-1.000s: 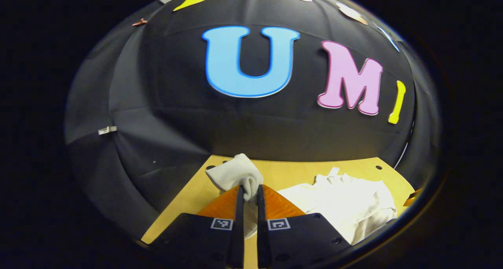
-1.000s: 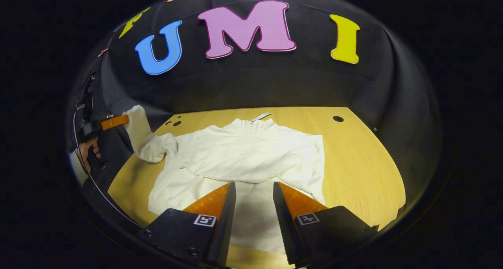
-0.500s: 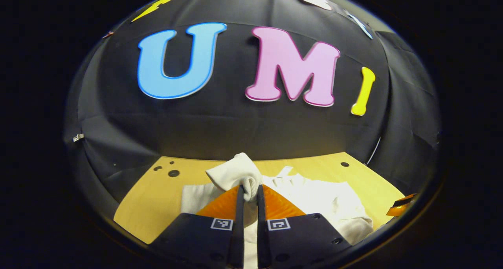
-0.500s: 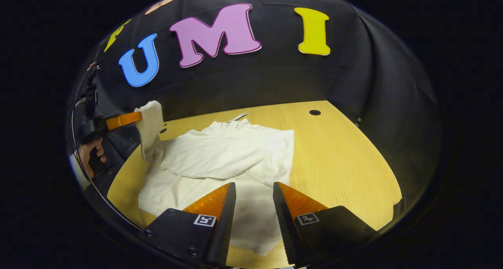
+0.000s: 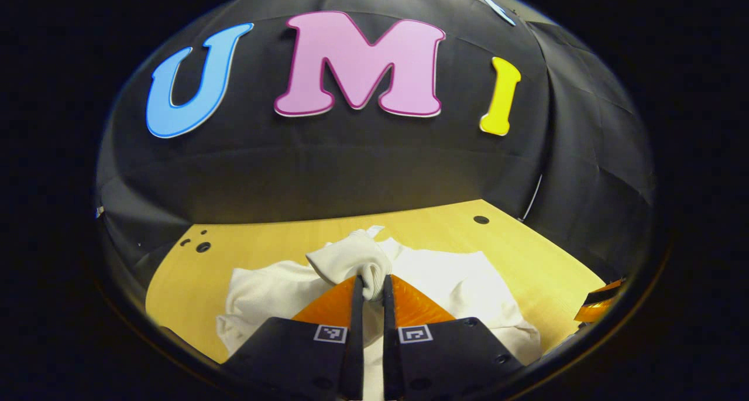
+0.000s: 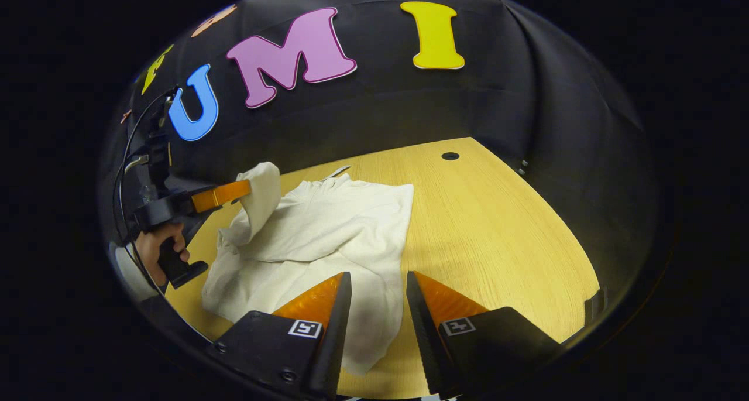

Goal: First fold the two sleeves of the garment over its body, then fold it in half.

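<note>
Your left gripper (image 5: 370, 288) is clamped on a sleeve cuff (image 5: 351, 260) of the white garment (image 5: 462, 284); in the left gripper view both fingers press the bunched fabric between them, w/ the cuff puffing out above the tips. Cuff is lifted off the wooden table (image 5: 526, 254), and sits over the garment's body, which lies spread behind and to both sides of the fingers. Collar end w/ a small tag points toward the booth wall. Table has a few small holes near its far corners. At the lower right edge of that view you can catch a bit of your right gripper (image 5: 597, 304), low and near the table's edge. Right gripper view next: your right gripper (image 6: 377, 284) has its fingers apart, nothing between them, hovering above the near hem of the garment (image 6: 327, 231) w/o touching it as far as you can tell. Garment lies on the left half of the table (image 6: 497, 225); its right sleeve is already folded across the body, leaving a straight right edge. At left you see your left gripper (image 6: 237, 191) held by a hand (image 6: 161, 249), fingers gripping the raised cuff (image 6: 260, 184), sleeve draping down from it to the shoulder area. Cable runs up from that gripper's body.
</note>
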Demonstrator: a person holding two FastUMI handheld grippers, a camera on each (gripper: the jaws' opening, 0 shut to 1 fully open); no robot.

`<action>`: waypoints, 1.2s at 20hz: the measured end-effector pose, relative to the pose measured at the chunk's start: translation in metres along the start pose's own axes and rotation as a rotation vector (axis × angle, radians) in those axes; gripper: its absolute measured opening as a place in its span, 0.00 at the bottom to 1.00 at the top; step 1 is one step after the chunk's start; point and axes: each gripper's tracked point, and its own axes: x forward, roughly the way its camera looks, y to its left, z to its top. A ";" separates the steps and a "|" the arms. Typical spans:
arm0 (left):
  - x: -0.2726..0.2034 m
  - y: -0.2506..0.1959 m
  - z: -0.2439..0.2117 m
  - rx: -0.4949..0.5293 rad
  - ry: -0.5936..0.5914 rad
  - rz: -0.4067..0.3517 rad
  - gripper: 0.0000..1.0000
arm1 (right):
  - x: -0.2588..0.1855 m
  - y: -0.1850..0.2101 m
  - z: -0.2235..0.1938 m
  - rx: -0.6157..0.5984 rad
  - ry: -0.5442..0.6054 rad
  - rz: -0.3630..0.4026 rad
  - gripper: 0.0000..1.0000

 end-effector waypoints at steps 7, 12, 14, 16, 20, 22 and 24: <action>0.010 -0.065 -0.030 -0.038 0.031 -0.125 0.29 | -0.001 -0.010 -0.002 0.012 0.010 -0.009 0.59; -0.014 -0.101 -0.030 -0.024 -0.004 -0.257 0.73 | -0.002 -0.009 -0.006 0.020 0.019 -0.013 0.51; -0.025 -0.094 -0.040 -0.049 0.022 -0.256 0.77 | -0.001 -0.007 -0.007 0.017 0.021 -0.011 0.50; -0.039 -0.079 -0.054 -0.064 0.064 -0.233 0.84 | -0.004 -0.003 -0.010 0.011 0.027 -0.006 0.50; -0.074 -0.032 -0.074 -0.067 0.088 -0.151 0.95 | -0.009 0.006 -0.017 0.016 0.052 0.014 0.59; -0.095 -0.005 -0.083 -0.083 0.095 -0.107 0.95 | -0.014 0.009 -0.023 0.019 0.073 0.019 0.66; -0.116 0.021 -0.094 -0.100 0.111 -0.068 0.96 | -0.018 0.008 -0.028 0.007 0.088 0.006 0.81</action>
